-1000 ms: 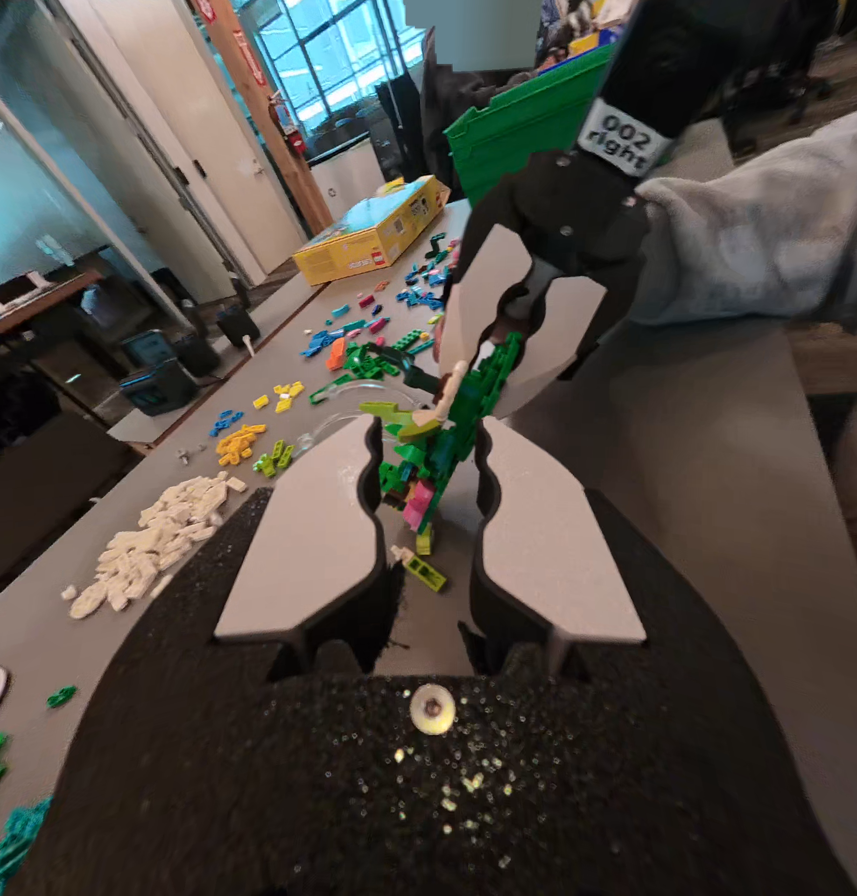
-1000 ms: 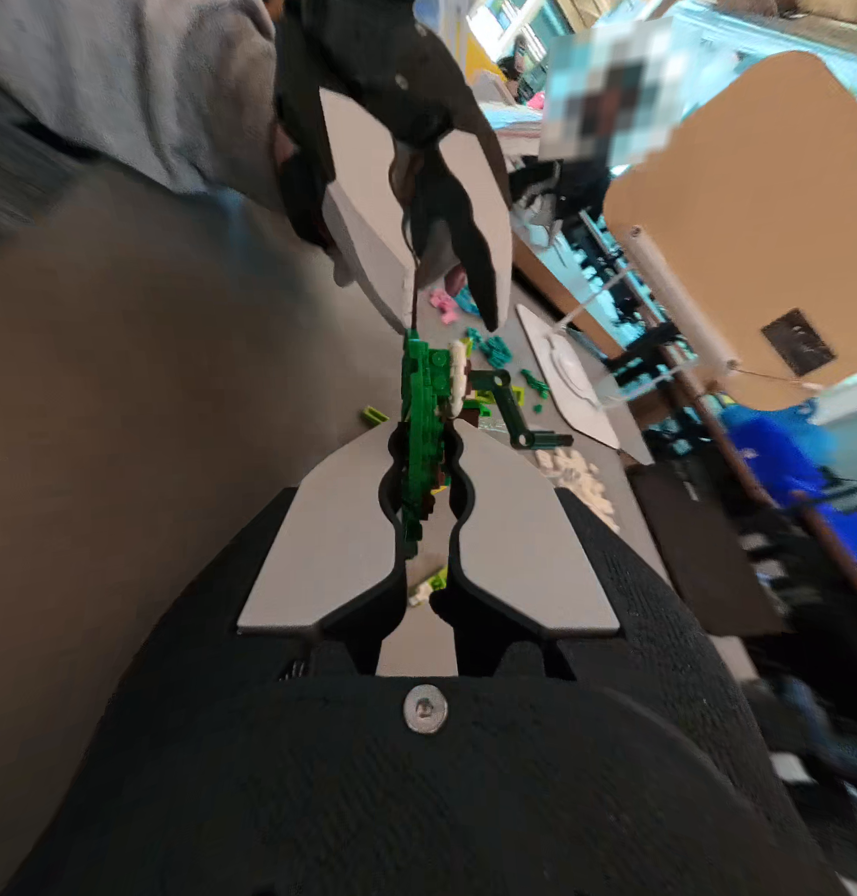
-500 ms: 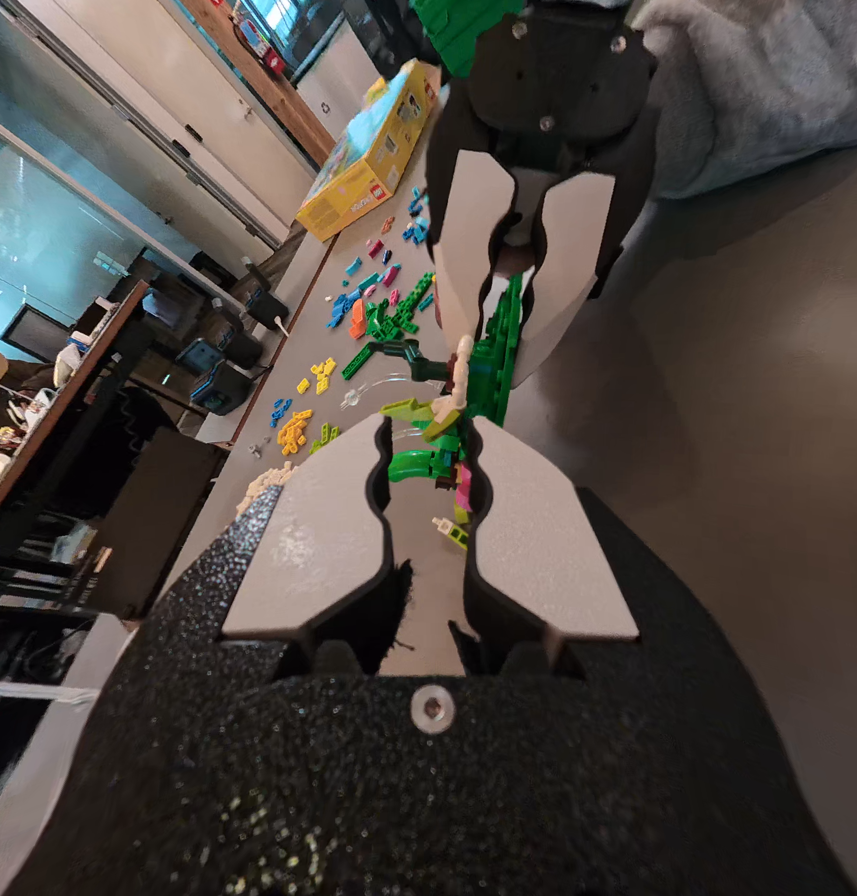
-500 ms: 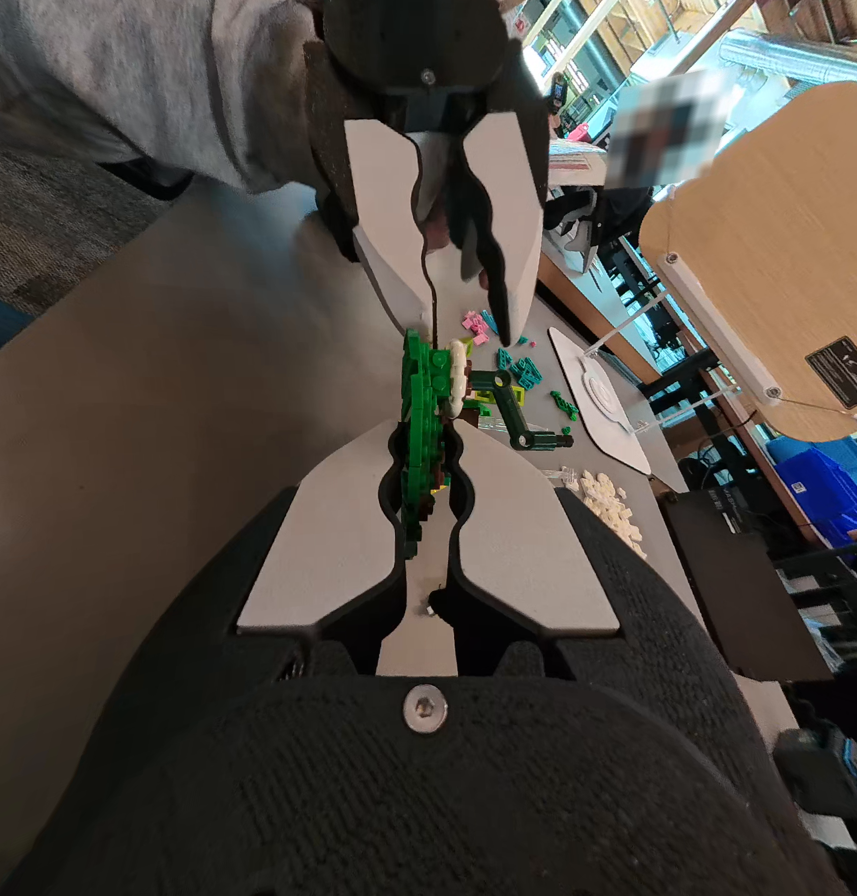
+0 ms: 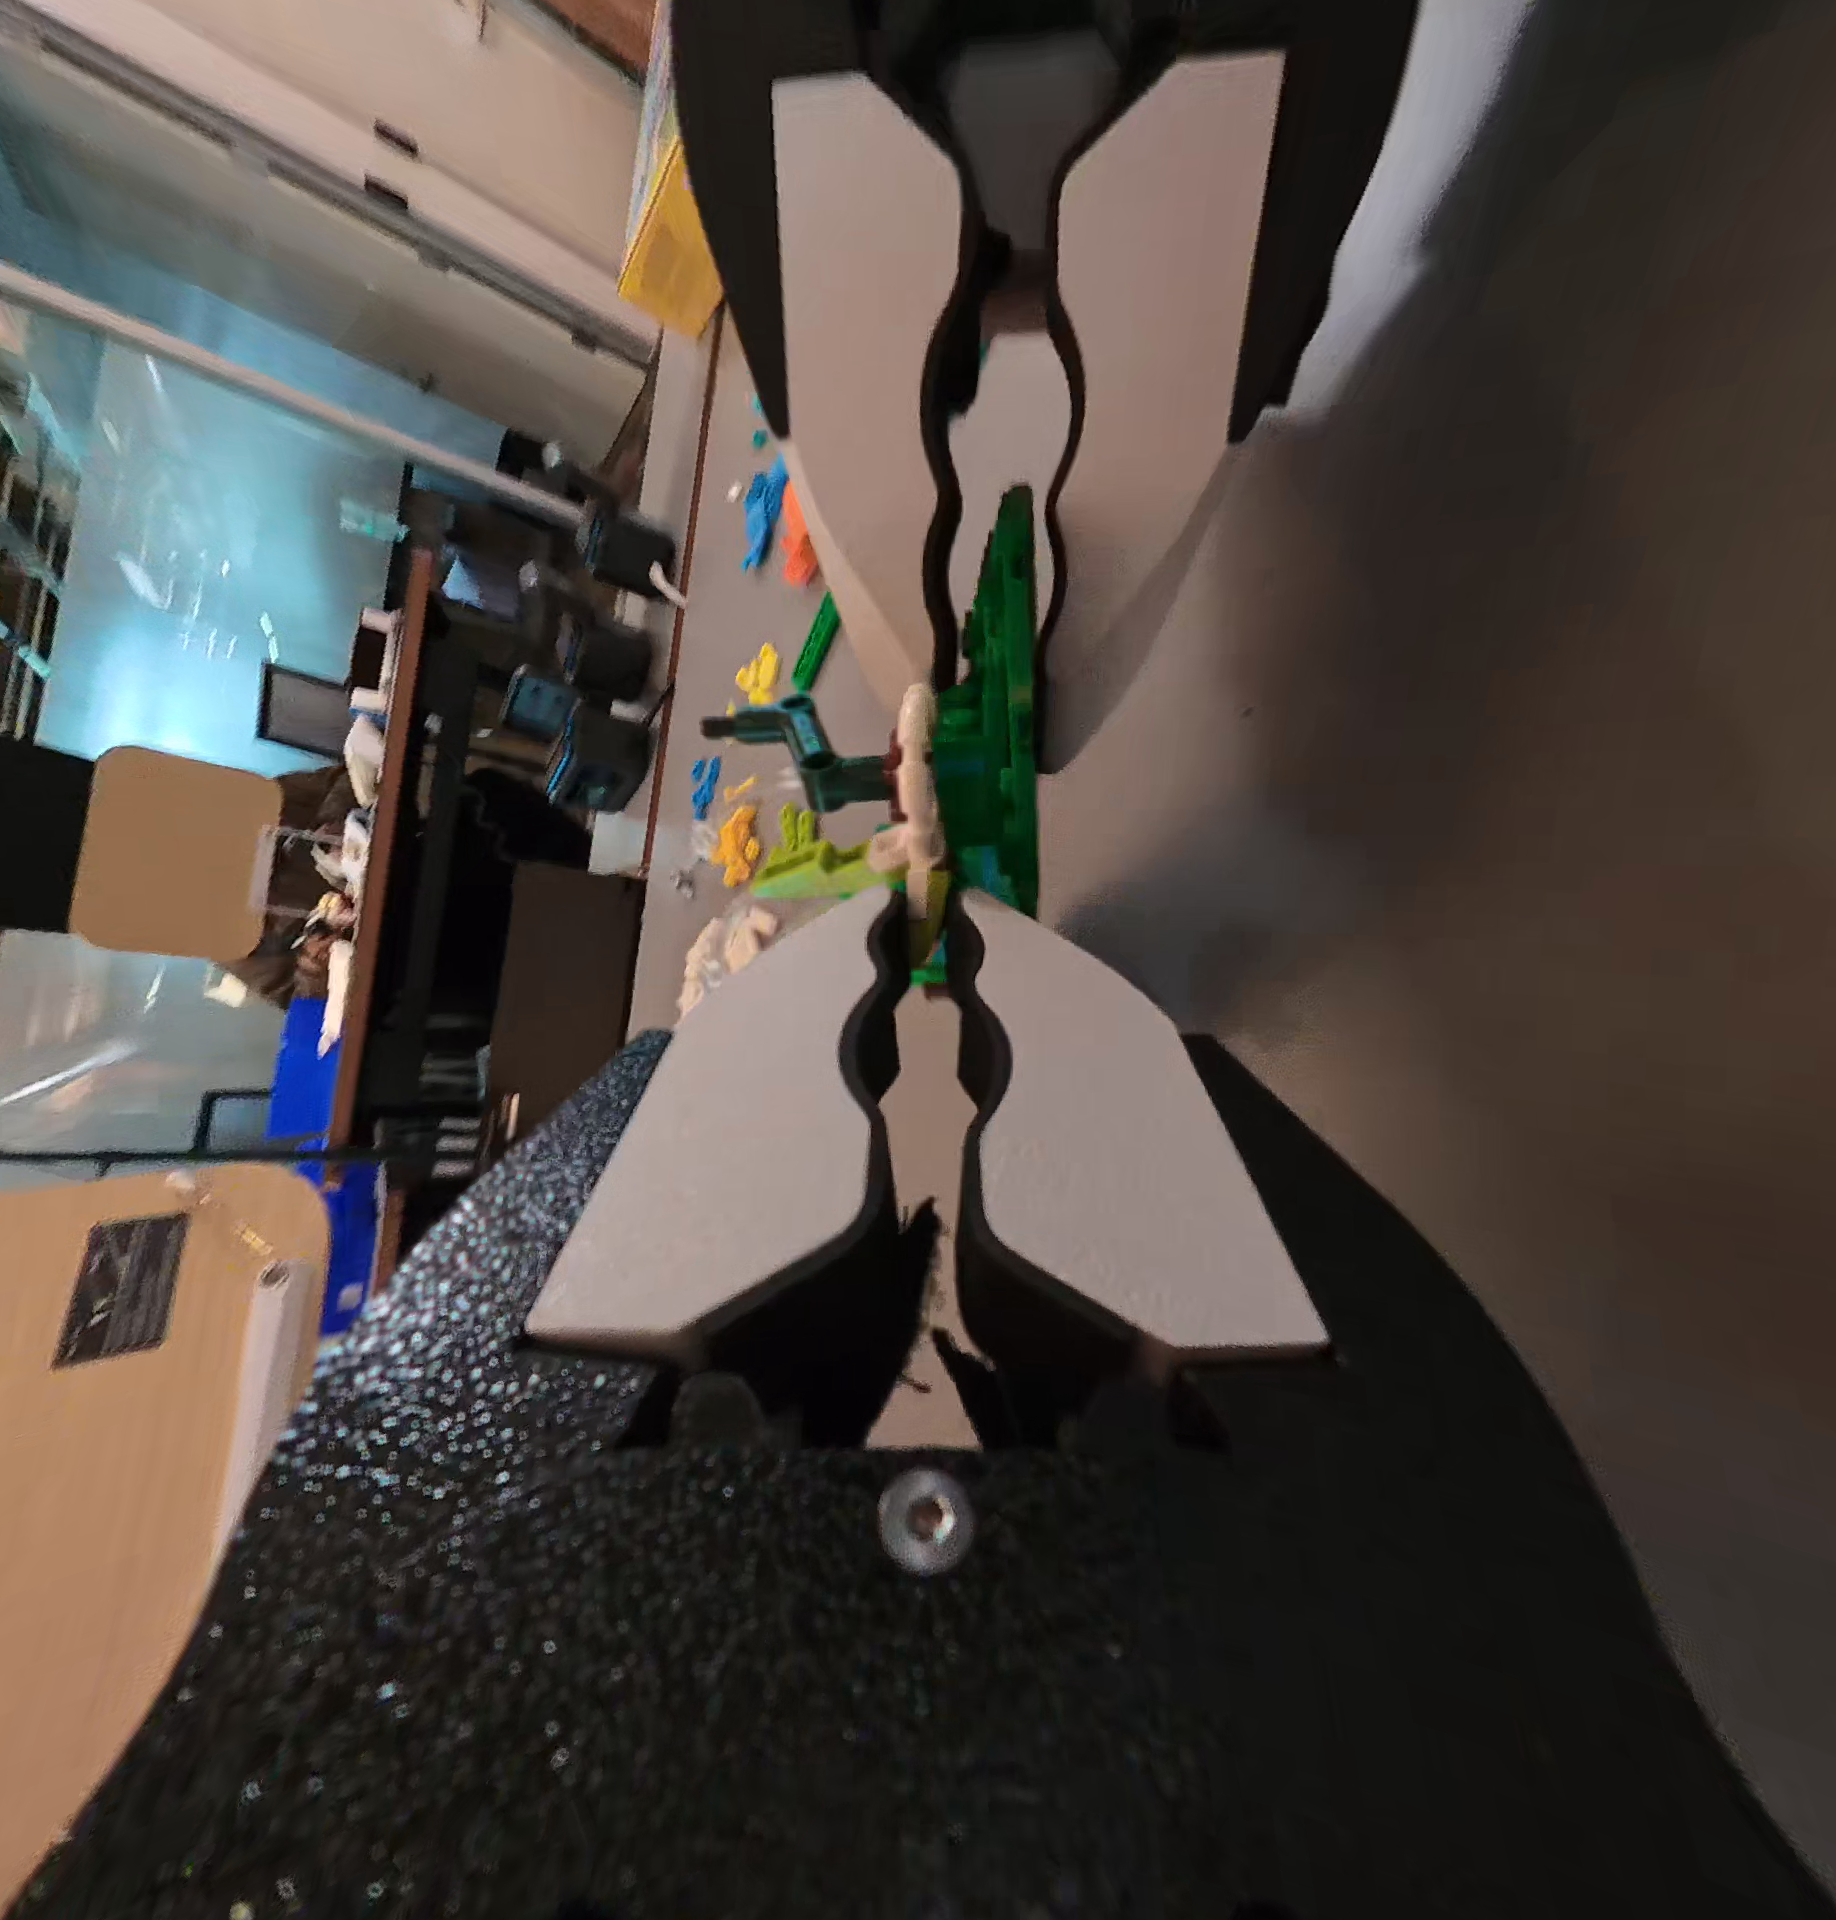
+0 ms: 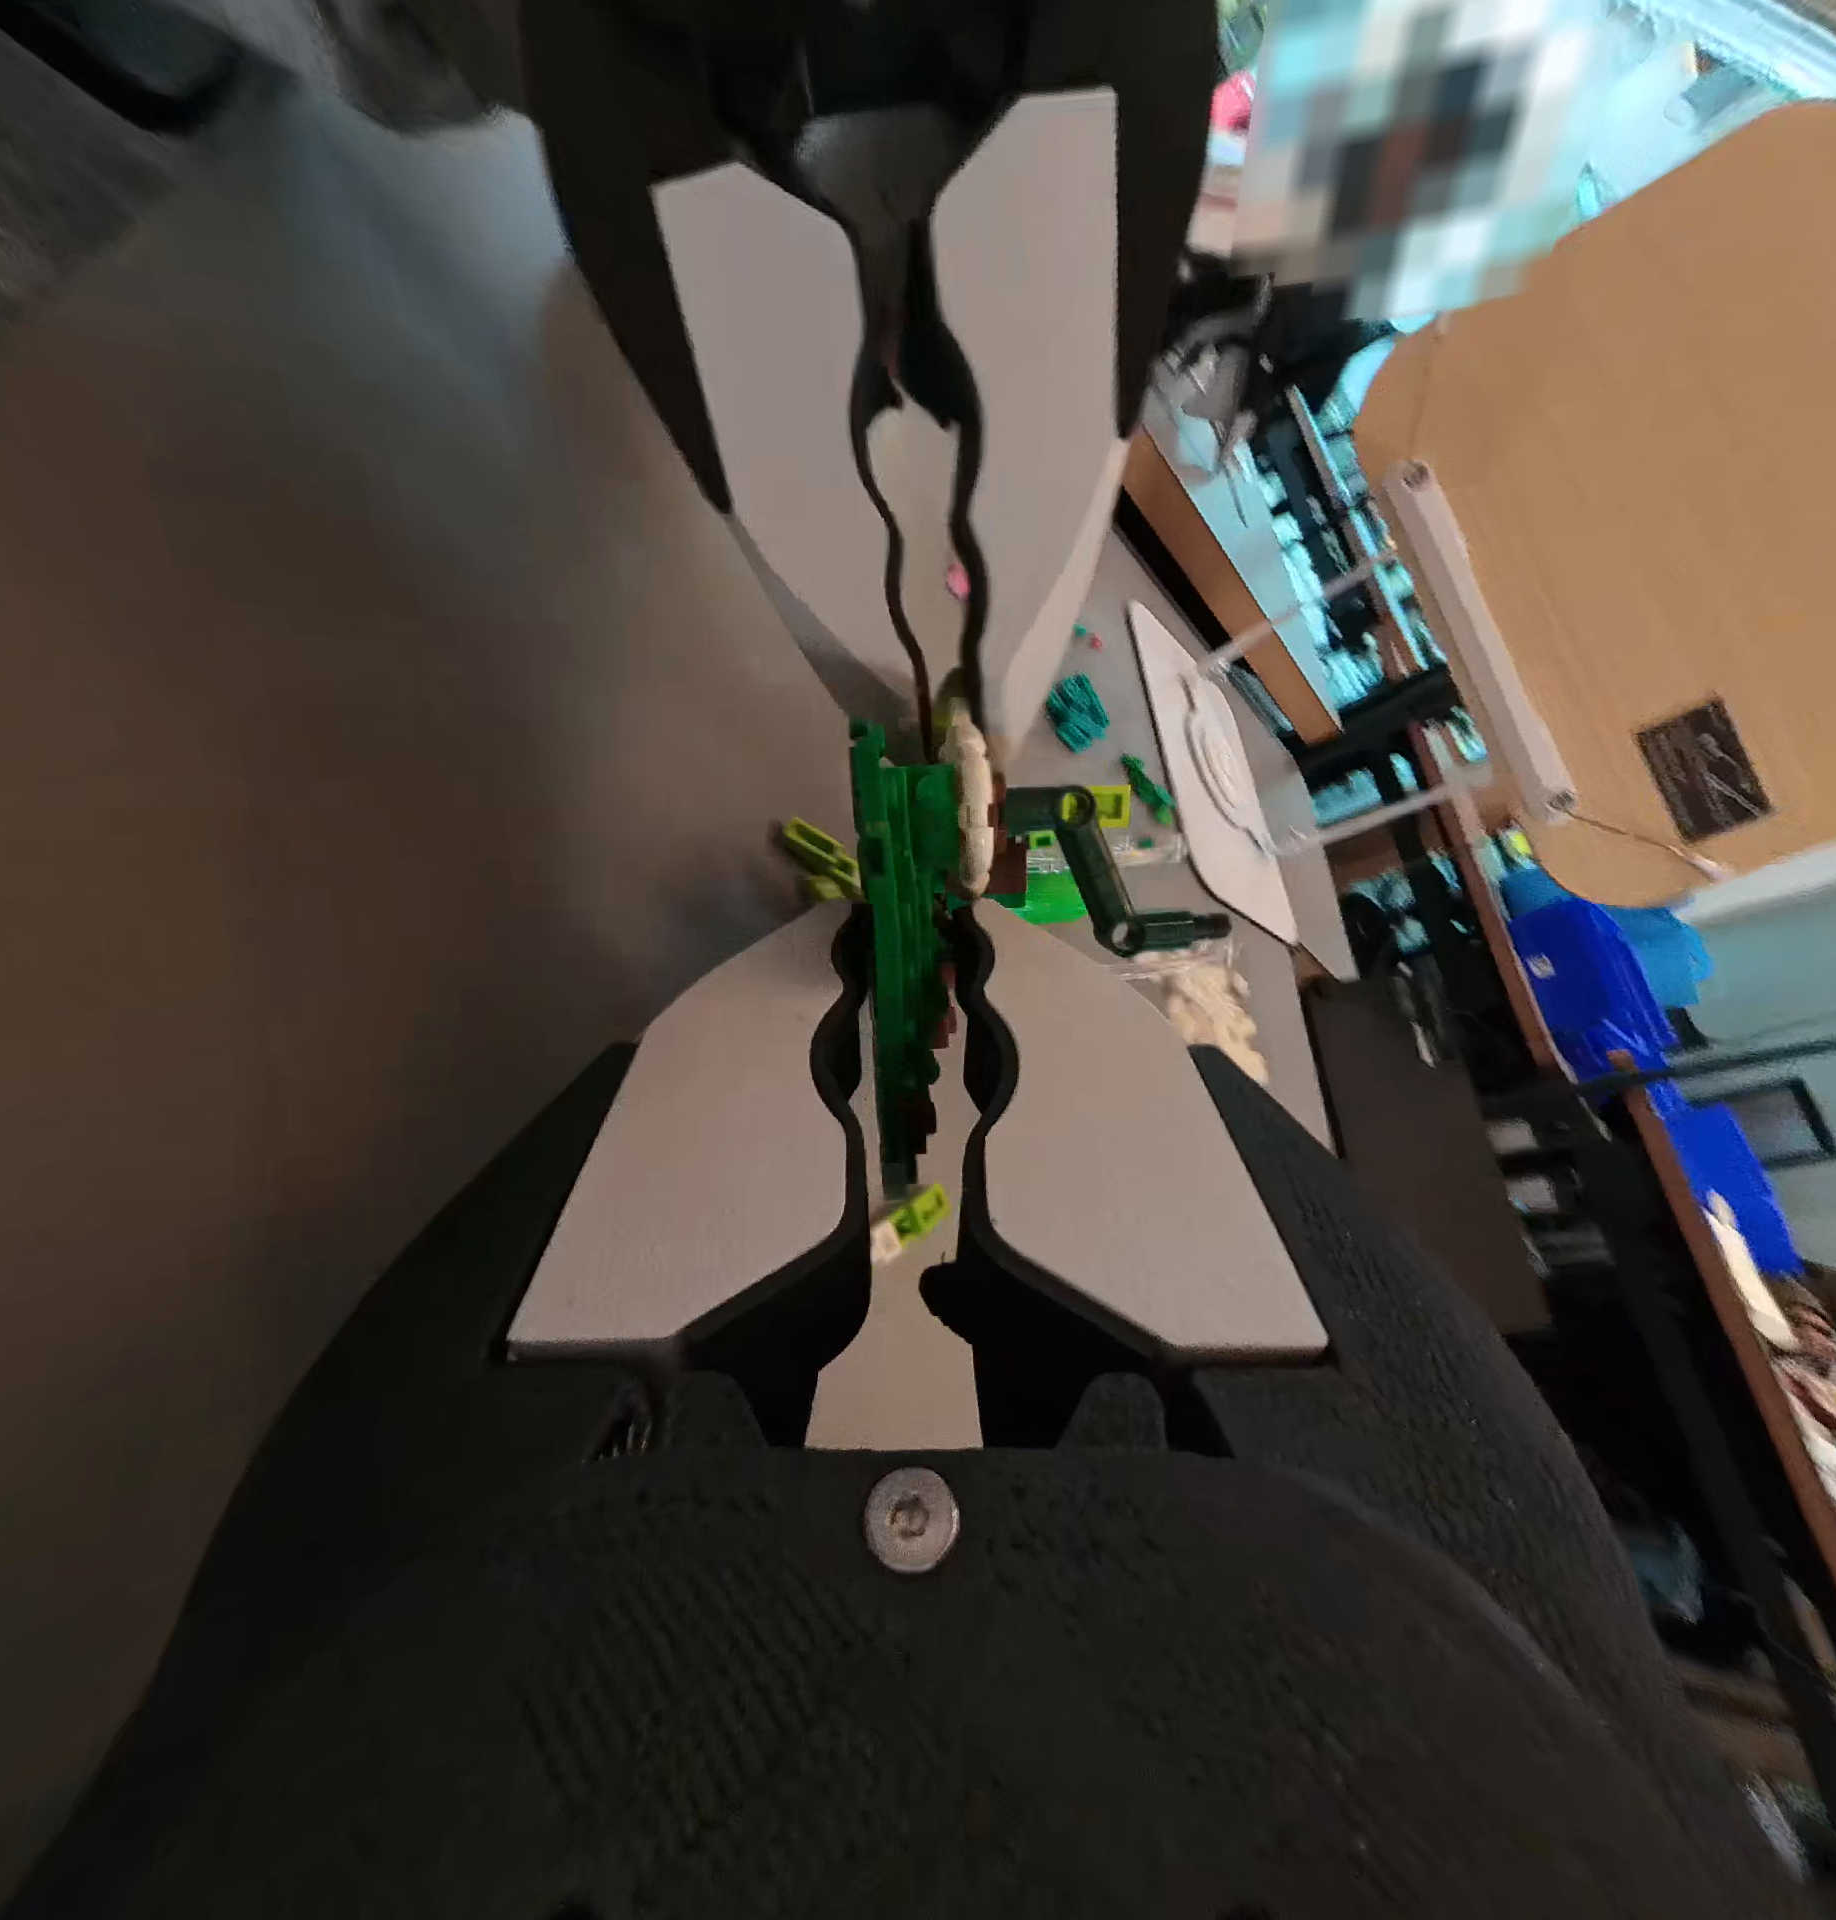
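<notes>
Right gripper point(image 6: 909, 935) is clamped narrow on the green brick assembly point(image 6: 898, 904), both pads pressing its flat sides, the plate edge-on and running deep into the jaws. Left gripper point(image 5: 929, 925) comes at that build from the opposite end, jaws nearly closed, tips pinching a lime-yellow piece point(image 5: 929, 899) at the build's edge beside the cream rounded bricks point(image 5: 914, 790); contact looks firm, though motion blur hides the finer detail. A dark teal jointed connector arm point(image 6: 1096, 868) sticks out sideways from the build's cream side. The build is held in the air between the two grippers, above the grey table point(image 6: 270, 727). Beyond the build on the table lie loose bricks: a cream pile point(image 5: 722, 951), yellow pieces point(image 5: 737, 842), blue and orange ones point(image 5: 784, 520), and farther still a yellow box point(image 5: 670, 260). A small lime brick point(image 6: 914, 1221) shows below the build, between the right fingers. To do this well, judging from the grips: keep the right clamp steady as the anchor, work the small piece straight along the stud line, and avoid twisting or knocking the connector arm.
</notes>
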Available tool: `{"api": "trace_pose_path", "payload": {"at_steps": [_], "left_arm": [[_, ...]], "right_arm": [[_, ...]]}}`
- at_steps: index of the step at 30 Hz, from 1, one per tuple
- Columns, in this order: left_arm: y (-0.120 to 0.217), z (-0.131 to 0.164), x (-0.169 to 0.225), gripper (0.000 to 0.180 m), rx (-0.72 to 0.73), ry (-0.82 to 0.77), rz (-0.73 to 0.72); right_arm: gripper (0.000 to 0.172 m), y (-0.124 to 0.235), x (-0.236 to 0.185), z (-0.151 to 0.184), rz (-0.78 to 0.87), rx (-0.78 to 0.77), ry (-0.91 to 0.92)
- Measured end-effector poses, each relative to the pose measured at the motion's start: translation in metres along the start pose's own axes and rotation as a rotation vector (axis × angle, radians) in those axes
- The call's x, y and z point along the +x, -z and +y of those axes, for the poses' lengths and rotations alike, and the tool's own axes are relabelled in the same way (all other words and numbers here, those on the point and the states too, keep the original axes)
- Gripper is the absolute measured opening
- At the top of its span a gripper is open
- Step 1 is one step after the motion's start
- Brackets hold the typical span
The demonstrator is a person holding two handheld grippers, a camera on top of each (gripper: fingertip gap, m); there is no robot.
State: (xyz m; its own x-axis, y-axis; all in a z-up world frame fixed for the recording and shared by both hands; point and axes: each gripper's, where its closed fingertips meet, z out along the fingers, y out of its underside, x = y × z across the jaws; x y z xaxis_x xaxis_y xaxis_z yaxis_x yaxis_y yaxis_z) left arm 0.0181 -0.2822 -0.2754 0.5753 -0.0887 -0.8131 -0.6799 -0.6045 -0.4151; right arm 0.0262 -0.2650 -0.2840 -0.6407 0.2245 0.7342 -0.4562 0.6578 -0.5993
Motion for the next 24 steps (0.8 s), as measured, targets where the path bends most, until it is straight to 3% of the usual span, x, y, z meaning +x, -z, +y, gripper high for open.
{"api": "trace_pose_path", "payload": {"at_steps": [4, 9, 20, 24], "left_arm": [[-0.005, 0.005, -0.003, 0.006, -0.044, 0.004, -0.033], [-0.009, 0.006, 0.001, 0.005, -0.061, -0.035, -0.027], [-0.010, -0.001, -0.008, 0.007, -0.039, -0.088, -0.143], [-0.010, -0.002, -0.015, 0.007, -0.057, -0.012, -0.167]], "right_arm": [[0.022, -0.007, 0.011, 0.009, 0.104, -0.118, 0.066], [0.027, -0.012, 0.009, 0.013, 0.124, -0.177, 0.151], [0.021, -0.012, 0.019, 0.013, 0.225, -0.260, 0.261], [0.020, -0.009, 0.028, 0.012, 0.278, -0.260, 0.264]]}}
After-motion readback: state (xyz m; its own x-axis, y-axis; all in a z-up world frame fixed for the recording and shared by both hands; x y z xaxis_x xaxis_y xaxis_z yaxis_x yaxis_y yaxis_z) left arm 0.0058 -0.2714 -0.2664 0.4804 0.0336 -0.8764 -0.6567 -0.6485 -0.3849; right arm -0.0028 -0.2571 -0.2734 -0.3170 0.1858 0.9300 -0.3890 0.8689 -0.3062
